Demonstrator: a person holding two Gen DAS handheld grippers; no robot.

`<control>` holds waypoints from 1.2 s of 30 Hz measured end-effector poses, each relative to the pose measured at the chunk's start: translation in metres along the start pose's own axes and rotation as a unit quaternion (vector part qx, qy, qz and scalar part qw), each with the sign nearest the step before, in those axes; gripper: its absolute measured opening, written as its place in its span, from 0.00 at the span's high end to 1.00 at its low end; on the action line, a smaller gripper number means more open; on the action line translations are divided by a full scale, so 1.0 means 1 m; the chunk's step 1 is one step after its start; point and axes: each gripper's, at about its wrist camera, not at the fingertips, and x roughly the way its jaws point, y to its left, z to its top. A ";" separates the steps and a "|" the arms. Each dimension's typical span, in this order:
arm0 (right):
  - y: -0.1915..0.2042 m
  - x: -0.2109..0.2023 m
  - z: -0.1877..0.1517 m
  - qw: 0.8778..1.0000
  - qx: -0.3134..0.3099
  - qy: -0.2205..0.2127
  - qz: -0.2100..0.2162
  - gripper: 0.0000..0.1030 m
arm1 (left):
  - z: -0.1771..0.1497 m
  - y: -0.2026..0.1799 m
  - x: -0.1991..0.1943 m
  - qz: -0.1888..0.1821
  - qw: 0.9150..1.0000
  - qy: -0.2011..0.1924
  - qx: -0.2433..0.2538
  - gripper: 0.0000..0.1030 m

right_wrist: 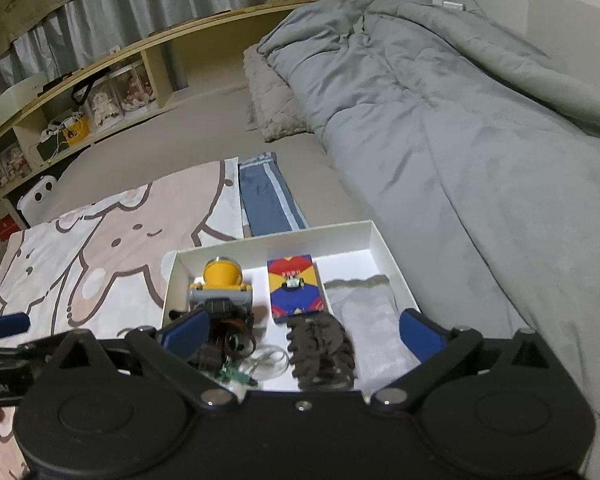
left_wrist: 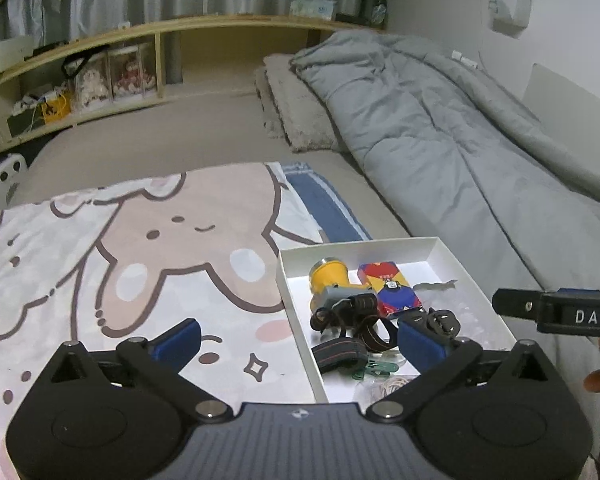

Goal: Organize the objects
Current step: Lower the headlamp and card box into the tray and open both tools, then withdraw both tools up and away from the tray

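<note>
Left wrist view: left tongs (left_wrist: 298, 338) spread wide, nothing between the blue pads, poised above the near left wall of the white box (left_wrist: 296, 316). Right tongs (right_wrist: 302, 334) likewise spread wide and empty, hanging over the near end of the same box.

Location: white box lies on the bed, at the right edge of a cartoon-print blanket (left_wrist: 140, 248), beside a grey quilt (left_wrist: 440, 128).

Contents, as visible:
- yellow headlamp (right_wrist: 221, 280) with dark strap, far left of the box
- red-and-blue card packet (right_wrist: 296, 288), centre
- dark brown hair claw (right_wrist: 322, 350), near centre
- clear plastic bag (right_wrist: 374, 320), right side
- green clip (left_wrist: 374, 368) and rubber bands, near end, partly hidden by the tongs

Outstanding: folded blue cloth (right_wrist: 266, 196) lies on the bed just beyond the box; whether it belongs to the task cannot be told.

Status, as a judgement: small items all appear gathered in the box, none loose on the blanket. Task looks complete or nearly so.
</note>
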 end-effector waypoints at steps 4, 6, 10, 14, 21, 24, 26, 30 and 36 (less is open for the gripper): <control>0.005 -0.015 -0.008 1.000 0.000 0.000 -0.001 0.00 | -0.004 0.003 -0.017 0.015 1.000 -0.006 0.009 0.00; 0.007 -0.023 -0.013 1.000 0.001 -0.002 -0.002 0.00 | -0.006 0.005 -0.026 0.024 1.000 -0.007 0.012 0.00; 0.010 -0.036 -0.024 1.000 0.003 -0.008 -0.015 0.00 | -0.011 0.015 -0.040 0.016 1.000 -0.004 0.000 0.00; 0.013 -0.049 -0.036 1.000 -0.003 -0.014 -0.021 0.00 | -0.017 0.022 -0.051 0.024 1.000 0.010 -0.007 0.00; 0.021 -0.069 -0.056 0.999 -0.013 -0.022 -0.021 0.00 | -0.034 0.033 -0.063 0.034 0.999 0.028 -0.005 0.00; 0.024 -0.075 -0.064 0.999 -0.017 -0.020 -0.021 0.00 | -0.043 0.034 -0.065 0.041 0.999 0.034 0.002 0.00; 0.027 -0.077 -0.069 0.999 -0.023 -0.016 -0.025 0.00 | -0.047 0.035 -0.065 0.044 0.998 0.037 0.003 0.00; 0.032 -0.078 -0.077 0.999 -0.031 -0.010 -0.029 0.00 | -0.055 0.037 -0.064 0.050 0.998 0.044 0.002 0.00; 0.037 -0.072 -0.088 0.998 -0.035 0.005 -0.042 0.00 | -0.064 0.040 -0.058 0.046 0.997 0.059 0.001 0.00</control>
